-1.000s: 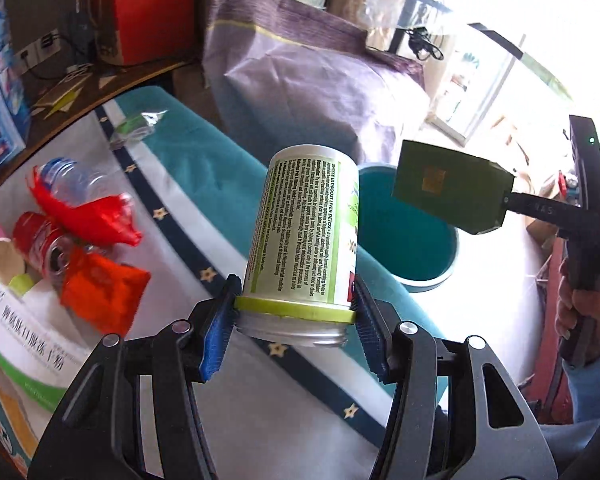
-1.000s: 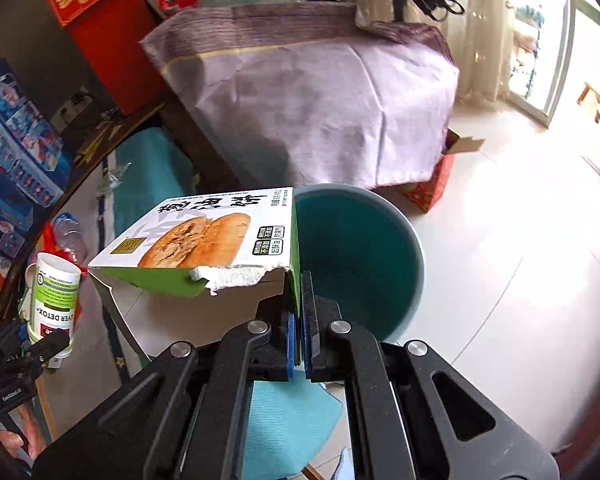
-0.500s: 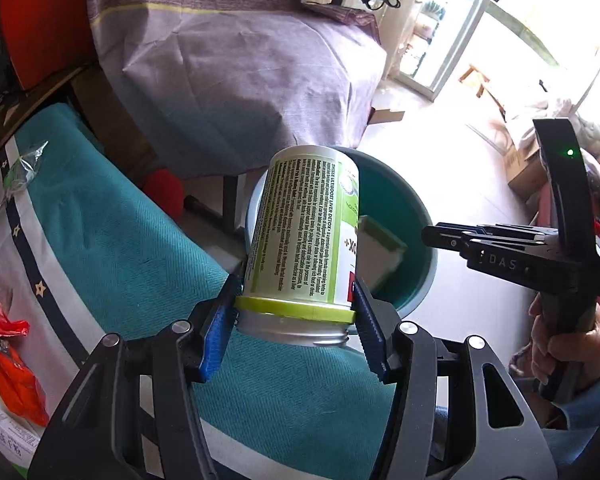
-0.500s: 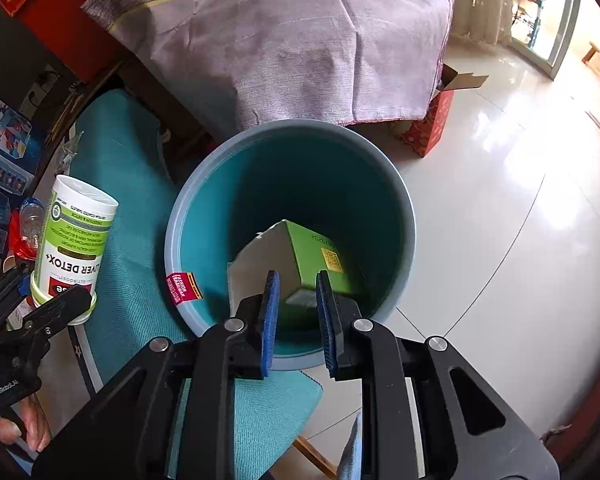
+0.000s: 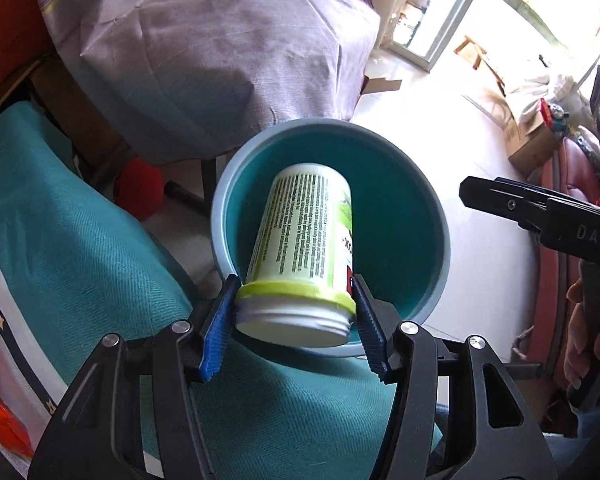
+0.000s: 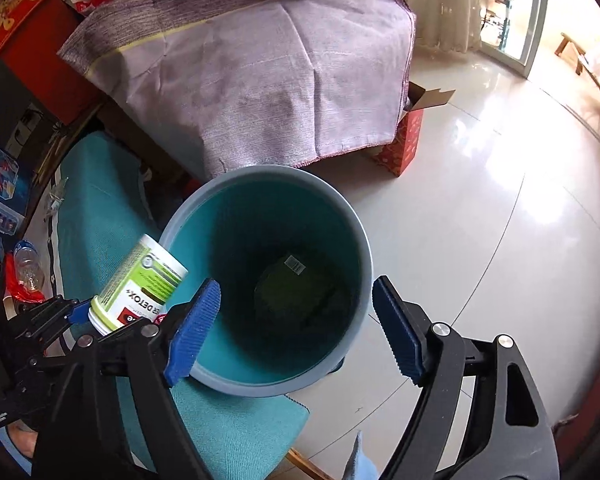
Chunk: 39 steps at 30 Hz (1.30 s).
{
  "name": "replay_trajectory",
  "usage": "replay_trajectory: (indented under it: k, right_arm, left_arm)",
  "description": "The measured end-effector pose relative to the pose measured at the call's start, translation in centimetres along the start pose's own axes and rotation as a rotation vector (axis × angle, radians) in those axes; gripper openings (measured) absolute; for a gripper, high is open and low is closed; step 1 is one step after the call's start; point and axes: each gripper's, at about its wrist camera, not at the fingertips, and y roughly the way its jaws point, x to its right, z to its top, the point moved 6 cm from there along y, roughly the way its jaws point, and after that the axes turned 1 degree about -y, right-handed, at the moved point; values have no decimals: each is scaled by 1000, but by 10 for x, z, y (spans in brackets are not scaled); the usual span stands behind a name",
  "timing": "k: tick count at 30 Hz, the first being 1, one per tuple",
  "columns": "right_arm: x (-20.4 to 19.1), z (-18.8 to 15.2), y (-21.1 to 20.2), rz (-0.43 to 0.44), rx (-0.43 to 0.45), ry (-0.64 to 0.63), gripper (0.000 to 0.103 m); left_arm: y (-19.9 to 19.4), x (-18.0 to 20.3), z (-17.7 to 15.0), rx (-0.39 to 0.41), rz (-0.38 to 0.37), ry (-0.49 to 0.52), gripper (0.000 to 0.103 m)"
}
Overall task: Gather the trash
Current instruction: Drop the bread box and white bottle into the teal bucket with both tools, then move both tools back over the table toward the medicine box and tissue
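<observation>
The green food box [image 6: 300, 288] has left the right gripper [image 6: 296, 328] and now lies at the bottom of the teal bin [image 6: 364, 248]. That gripper's fingers [image 6: 196, 328] have just been opening; they stand wide apart over the bin with nothing between them. The left gripper [image 5: 296, 332] has moved from above the worktop [image 5: 80, 248] to the near rim of the bin. Its blue fingers [image 5: 216, 336] press on the neck end of a white and green bottle [image 5: 304, 240], just under the yellow-green band. The bottle has no cap on and tips forward, so its far end hangs over the mouth of the bin. The bin stands on the pale floor [image 6: 480, 220], just beside the teal cloth [image 6: 100, 208] on the worktop. A big purple cloth [image 6: 260, 80] covers something behind the bin.
</observation>
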Motion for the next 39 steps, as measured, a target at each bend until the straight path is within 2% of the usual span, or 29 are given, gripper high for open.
replay_trajectory:
  k: [5,12,13,25,31,39]
  right_arm:
    - [1,3,5,-14,-11,8,75]
    - [-4,-2,14,-20,-47,9,81]
    - [-4,-3,15,-20,-54,11,84]
    - [-34,-11,2,-29,-69,-42,84]
    - [-74,-21,-8,2,-68,-103,84]
    - [-170,-46,-11,80,-86,-283,84]
  left_arm:
    - [1,-6,4,11,3,-24,73]
    - [-4,-12,0,29,13,-57,88]
    - [-6,-13,-1,32,17,-58,88]
    - [-40,-28,-22,80,23,-115,94]
    - [-73,-61,-54,118,66,-187,95]
    - [-137,-138,-119,187,187,-360,95]
